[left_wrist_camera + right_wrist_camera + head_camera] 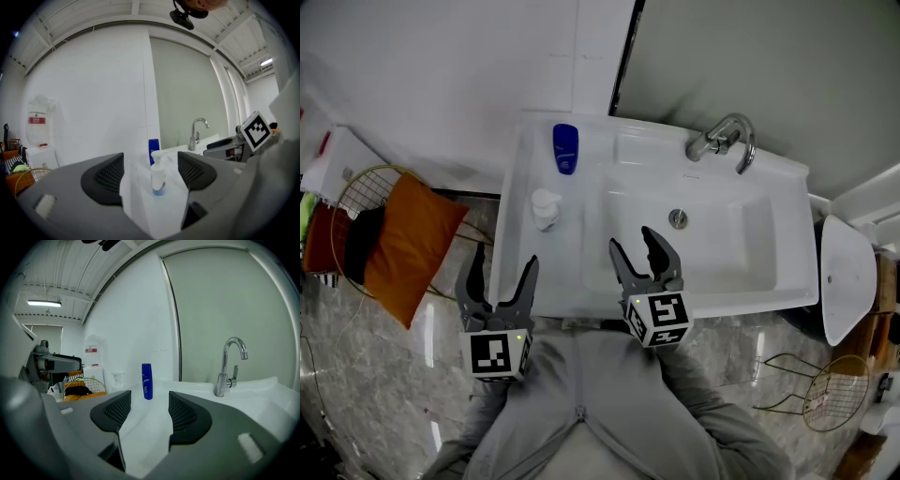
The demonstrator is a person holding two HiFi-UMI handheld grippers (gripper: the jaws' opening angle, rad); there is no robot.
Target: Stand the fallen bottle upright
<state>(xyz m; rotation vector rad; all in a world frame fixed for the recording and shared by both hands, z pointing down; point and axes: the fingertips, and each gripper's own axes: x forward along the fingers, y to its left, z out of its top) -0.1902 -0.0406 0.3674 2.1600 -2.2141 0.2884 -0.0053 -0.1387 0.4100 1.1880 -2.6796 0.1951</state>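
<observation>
White and glossy, the washbasin surface (581, 262) runs along a plain wall. A shallow rectangular bowl is moulded into its right part, with a round metal drain (678, 218) in the bowl and a curved chrome tap (724, 141) at the back. We hold both tools at the near edge, close to our body. Our left gripper (504, 255) has its jaws wide apart with only air between them. Sighting along them, we see the pump bottle (546, 208) well ahead, lined up with the gap but untouched. Our right gripper (633, 239) is likewise spread wide and empty, over the front of the surface at the bowl's left rim, and it faces the blue bottle (565, 148). The jaw pads are dark with a fine mesh-like grain, which we judge is there for grip on slick plastic.

The blue bottle is slim, smooth plastic with a rounded shoulder. It stands upright on its base at the back left of the surface, near the wall. The pump bottle, nearer to us, is pale and translucent with a white pump head and a bluish tint at its foot, and it is upright too. We find no bottle lying down in any view, so we judge there is nothing left to right, and the open jaws at the near edge suit a resting pose rather than a reach. To the left, an orange cushion (411, 246) sits in a wire basket (356, 192) on the polished stone-look floor (394, 375)
</observation>
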